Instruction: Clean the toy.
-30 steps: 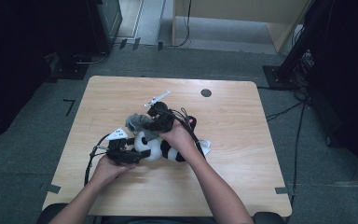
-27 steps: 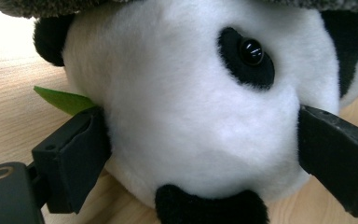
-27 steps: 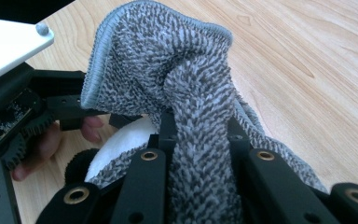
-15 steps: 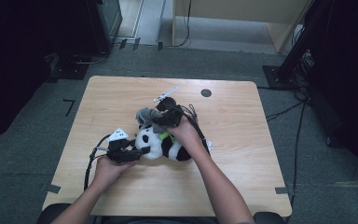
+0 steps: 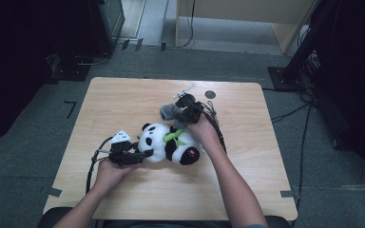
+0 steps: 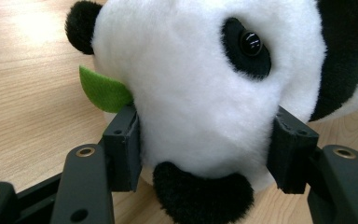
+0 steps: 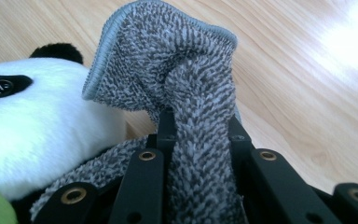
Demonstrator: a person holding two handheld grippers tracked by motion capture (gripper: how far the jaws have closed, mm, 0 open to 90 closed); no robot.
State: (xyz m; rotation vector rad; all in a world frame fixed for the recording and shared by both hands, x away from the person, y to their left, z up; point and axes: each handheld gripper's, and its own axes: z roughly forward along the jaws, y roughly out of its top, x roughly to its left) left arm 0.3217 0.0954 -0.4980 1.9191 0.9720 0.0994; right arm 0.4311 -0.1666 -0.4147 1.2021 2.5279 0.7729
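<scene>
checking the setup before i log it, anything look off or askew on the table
Nothing is spilled or damaged. The panda plush lies on its side, its head clamped by the left hand-held gripper. The grey cloth is bunched up in the right hand-held gripper.

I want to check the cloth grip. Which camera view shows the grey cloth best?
The right gripper view: the grey cloth is close, pinched between the jaws. The high view shows it as a small bundle beside the panda.
</scene>
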